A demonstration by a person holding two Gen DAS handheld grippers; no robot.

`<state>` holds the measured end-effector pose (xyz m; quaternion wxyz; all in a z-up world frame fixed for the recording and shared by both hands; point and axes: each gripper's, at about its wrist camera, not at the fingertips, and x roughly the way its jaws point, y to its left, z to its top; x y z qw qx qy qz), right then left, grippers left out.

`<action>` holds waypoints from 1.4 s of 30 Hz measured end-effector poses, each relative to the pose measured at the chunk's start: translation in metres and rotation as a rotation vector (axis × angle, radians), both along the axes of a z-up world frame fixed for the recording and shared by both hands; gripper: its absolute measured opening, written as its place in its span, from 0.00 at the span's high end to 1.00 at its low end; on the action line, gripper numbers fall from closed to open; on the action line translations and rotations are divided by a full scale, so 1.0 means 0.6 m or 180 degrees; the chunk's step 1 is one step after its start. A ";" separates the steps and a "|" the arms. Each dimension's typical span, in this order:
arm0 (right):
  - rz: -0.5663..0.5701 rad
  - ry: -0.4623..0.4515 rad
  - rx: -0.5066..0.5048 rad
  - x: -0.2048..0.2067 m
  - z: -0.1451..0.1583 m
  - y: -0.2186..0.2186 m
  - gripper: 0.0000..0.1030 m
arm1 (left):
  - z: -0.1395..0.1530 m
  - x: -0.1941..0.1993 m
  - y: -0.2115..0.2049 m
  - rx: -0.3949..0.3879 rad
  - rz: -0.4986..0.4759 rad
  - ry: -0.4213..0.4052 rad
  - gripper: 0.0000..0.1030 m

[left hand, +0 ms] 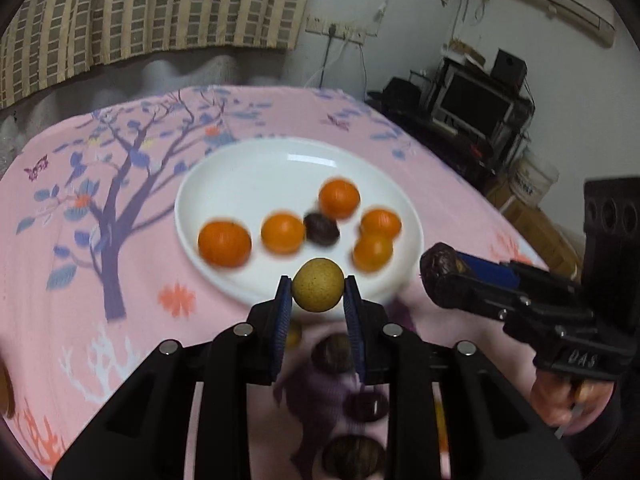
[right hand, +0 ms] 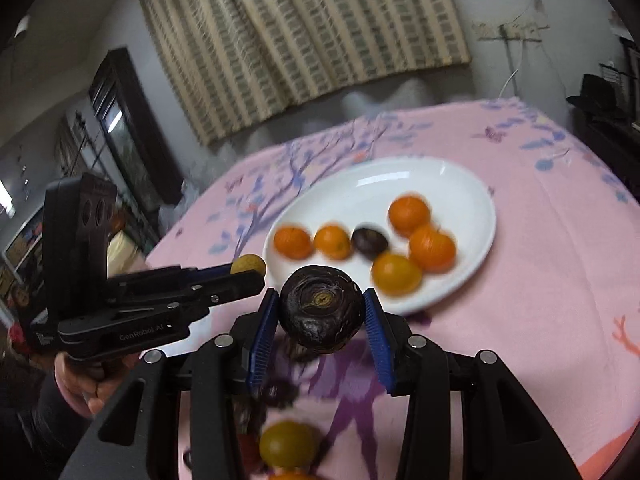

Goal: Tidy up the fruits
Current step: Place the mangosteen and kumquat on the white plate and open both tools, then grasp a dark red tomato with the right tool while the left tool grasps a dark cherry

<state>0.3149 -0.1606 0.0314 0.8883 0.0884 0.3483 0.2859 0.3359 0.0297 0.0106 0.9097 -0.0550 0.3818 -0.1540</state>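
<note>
My left gripper (left hand: pixel 318 285) is shut on a small tan round fruit (left hand: pixel 318 284) held above the near rim of the white plate (left hand: pixel 248 168). My right gripper (right hand: pixel 321 307) is shut on a dark wrinkled purple fruit (right hand: pixel 321 306), also just short of the plate (right hand: pixel 460 184). On the plate lie several oranges (left hand: pixel 224 243) and one dark purple fruit (left hand: pixel 321 229). Each gripper shows in the other's view: the right one (left hand: pixel 440 276) to the right, the left one (right hand: pixel 248 266) to the left.
The table has a pink cloth with a tree print (left hand: pixel 112 208). Under the grippers lie more dark fruits (left hand: pixel 366 406) and a yellow-green one (right hand: pixel 286 444). A dark stand with a monitor (left hand: pixel 476 104) is at the far right; striped curtains (right hand: pixel 300 40) hang behind.
</note>
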 end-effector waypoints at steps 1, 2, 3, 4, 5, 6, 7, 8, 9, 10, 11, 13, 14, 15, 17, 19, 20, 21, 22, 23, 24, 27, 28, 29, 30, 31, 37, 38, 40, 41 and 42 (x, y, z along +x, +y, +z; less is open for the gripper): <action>-0.0078 -0.0046 -0.0031 0.012 0.003 0.002 0.58 | 0.001 0.018 -0.003 -0.0016 0.0038 -0.0002 0.75; -0.0153 -0.0080 -0.0096 0.027 0.004 0.006 0.58 | 0.001 0.039 -0.007 -0.0010 0.0093 0.0004 0.75; -0.0199 -0.0080 -0.0141 0.042 0.001 0.011 0.58 | 0.000 0.054 -0.008 0.0005 0.0139 -0.0003 0.75; -0.0216 -0.0065 -0.0156 0.054 -0.002 0.015 0.58 | -0.002 0.068 -0.008 0.0022 0.0174 -0.0009 0.75; -0.0236 -0.0033 -0.0163 0.072 -0.008 0.021 0.58 | -0.002 0.079 -0.008 0.0035 0.0201 0.0001 0.75; -0.0250 -0.0022 -0.0174 0.083 -0.012 0.024 0.58 | -0.005 0.093 -0.005 0.0038 0.0248 0.0023 0.75; -0.0271 -0.0022 -0.0209 0.097 -0.016 0.030 0.57 | -0.008 0.104 -0.001 0.0021 0.0290 0.0048 0.75; -0.0280 -0.0023 -0.0228 0.105 -0.018 0.035 0.57 | -0.012 0.114 0.002 -0.0001 0.0328 0.0084 0.75; -0.0290 -0.0023 -0.0226 0.115 -0.021 0.038 0.54 | -0.016 0.124 0.006 -0.0005 0.0397 0.0147 0.75; -0.0317 -0.0026 -0.0197 0.120 -0.022 0.038 0.45 | -0.020 0.126 0.010 -0.0006 0.0464 0.0181 0.70; -0.0319 -0.0018 -0.0170 0.120 -0.023 0.037 0.44 | -0.022 0.127 0.015 -0.0010 0.0510 0.0192 0.54; -0.0293 -0.0049 -0.0132 0.110 -0.016 0.033 0.44 | -0.018 0.120 0.022 0.0065 0.0629 0.0150 0.32; -0.0277 -0.0082 -0.0128 0.103 -0.011 0.031 0.43 | -0.012 0.114 0.024 0.0113 0.0690 0.0119 0.29; -0.0267 -0.0115 -0.0113 0.096 -0.004 0.027 0.40 | -0.004 0.108 0.026 0.0131 0.0714 0.0113 0.29; -0.0230 -0.0111 -0.0079 0.086 0.001 0.022 0.39 | 0.008 0.092 0.034 0.0068 0.0712 0.0130 0.20; -0.0143 -0.0068 -0.0056 0.067 0.003 0.018 0.38 | 0.019 0.062 0.045 0.0030 0.0799 0.0077 0.13; -0.0103 -0.0039 -0.0075 0.057 0.002 0.018 0.37 | 0.021 0.049 0.048 0.0037 0.0831 0.0063 0.12; -0.0072 -0.0019 -0.0091 0.047 0.001 0.017 0.37 | 0.021 0.031 0.051 0.0059 0.0836 0.0065 0.12; -0.0019 -0.0001 -0.0102 0.032 -0.002 0.017 0.36 | 0.020 0.018 0.054 0.0082 0.0833 0.0076 0.11; 0.0023 0.0023 -0.0126 0.017 -0.006 0.016 0.36 | 0.016 0.001 0.056 0.0116 0.0837 0.0092 0.11; 0.0042 0.0050 -0.0152 0.001 -0.010 0.014 0.36 | 0.011 -0.015 0.059 0.0155 0.0842 0.0107 0.11; 0.0106 0.0124 -0.0138 -0.050 -0.020 0.004 0.36 | -0.014 -0.068 0.077 0.0204 0.0893 0.0172 0.11; 0.0123 0.0139 -0.0121 -0.075 -0.020 -0.002 0.36 | -0.022 -0.081 0.083 0.0199 0.0918 0.0206 0.11; 0.0136 0.0135 -0.0112 -0.091 -0.020 -0.004 0.36 | -0.030 -0.096 0.091 0.0183 0.0932 0.0232 0.11; 0.0164 0.0100 -0.0062 -0.125 -0.017 -0.008 0.36 | -0.038 -0.111 0.098 0.0174 0.0938 0.0255 0.11; 0.0201 0.0084 -0.0026 -0.151 -0.016 -0.010 0.36 | -0.045 -0.122 0.104 0.0186 0.0947 0.0282 0.11; 0.0396 0.0167 -0.0202 -0.257 -0.037 0.028 0.38 | -0.051 -0.156 0.134 0.0118 0.1067 0.0329 0.11; 0.0414 0.0240 -0.0250 -0.266 -0.046 0.034 0.41 | -0.048 -0.159 0.136 0.0094 0.1068 0.0318 0.11; 0.0415 0.0290 -0.0340 -0.270 -0.054 0.044 0.45 | -0.043 -0.163 0.138 0.0070 0.1059 0.0290 0.11; 0.0410 0.0315 -0.0372 -0.271 -0.057 0.047 0.45 | -0.041 -0.165 0.138 0.0071 0.1048 0.0275 0.11; 0.0383 0.0355 -0.0414 -0.271 -0.062 0.050 0.46 | -0.038 -0.168 0.136 0.0082 0.1037 0.0255 0.11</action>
